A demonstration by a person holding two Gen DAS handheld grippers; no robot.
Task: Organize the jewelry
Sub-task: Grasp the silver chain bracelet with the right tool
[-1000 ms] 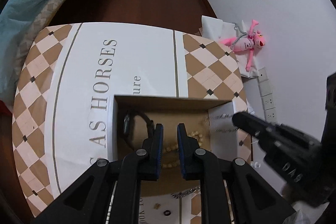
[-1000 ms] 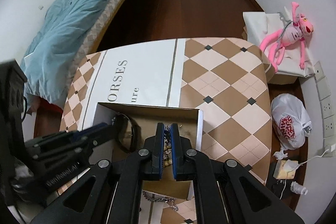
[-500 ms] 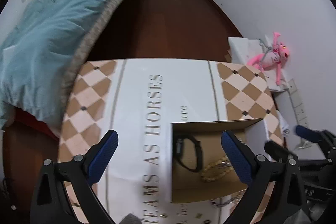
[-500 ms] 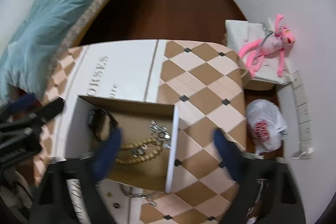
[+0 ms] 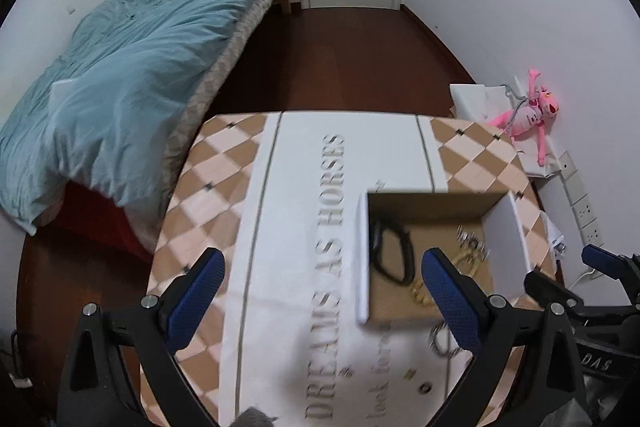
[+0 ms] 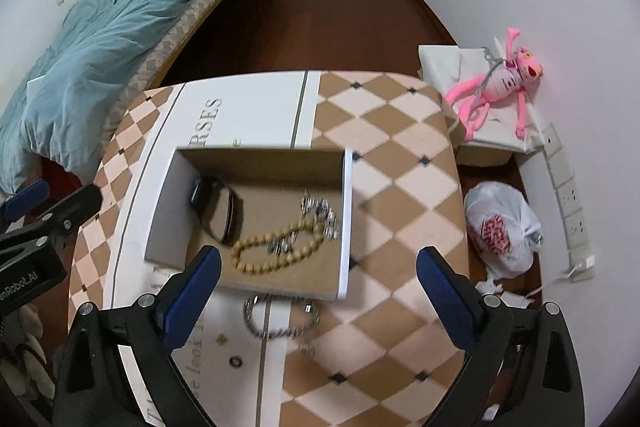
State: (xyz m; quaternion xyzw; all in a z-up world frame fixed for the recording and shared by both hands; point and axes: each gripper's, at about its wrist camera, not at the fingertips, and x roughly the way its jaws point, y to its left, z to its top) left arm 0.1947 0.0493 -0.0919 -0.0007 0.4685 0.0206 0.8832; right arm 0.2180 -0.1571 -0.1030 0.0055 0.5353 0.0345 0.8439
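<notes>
Claws (image 6: 318, 287) wide apart — empty.

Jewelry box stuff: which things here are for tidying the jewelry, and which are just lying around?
For the job:
cardboard box
black watch
bead necklace
silver chain
small ring

Lying about:
pink plush toy
plastic bag
blue duvet

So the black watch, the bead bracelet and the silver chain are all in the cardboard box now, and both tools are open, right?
Not quite. The silver chain lies on the table, outside the box, just in front of its near edge; the right wrist view shows it. The black watch and bead bracelet are inside, and the left tool and right tool are open.
</notes>
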